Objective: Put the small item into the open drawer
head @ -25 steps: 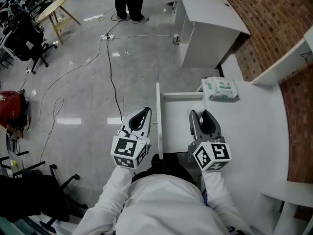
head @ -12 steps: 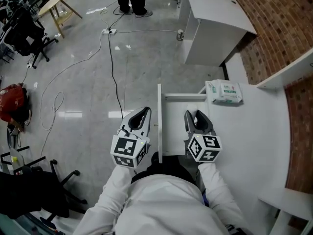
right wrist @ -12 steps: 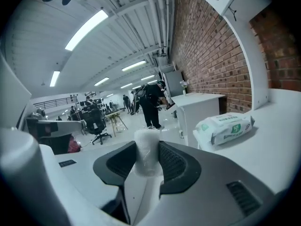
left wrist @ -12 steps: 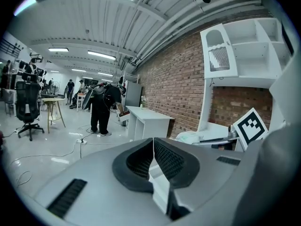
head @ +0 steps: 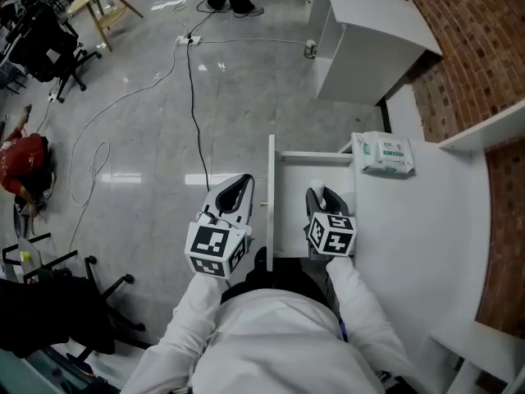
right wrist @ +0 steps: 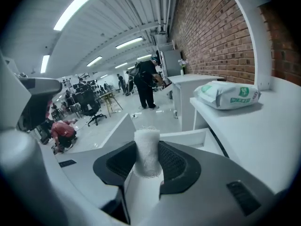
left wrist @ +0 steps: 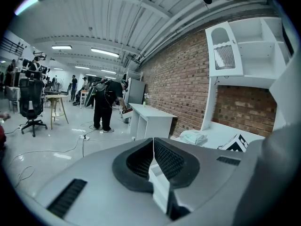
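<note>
- Your left gripper (head: 243,185) hangs over the floor, just left of the drawer's front panel. Its jaws are pressed together with nothing between them.
- The drawer (head: 292,179) stands pulled out from the counter (head: 418,220), and its white inside looks bare where it shows.
- Your right gripper (head: 321,195) is over the near right part of the drawer, tilted downward. Its jaws are pinching a small white roll (right wrist: 148,152), gauze-like and held upright, by its lower half.
- Step in hand, as I judge it: you are carrying the roll in, and it has not yet been set down.
- The next move calls for getting the roll low between the drawer walls, then spreading the jaws so it drops inside and not on the rim.
- A soft white pack (head: 384,153) lies on the counter at the drawer's far right corner. It has a green label, but the writing is too small to read.
- The gripper cubes carry only black-and-white square markers, with no words.
</note>
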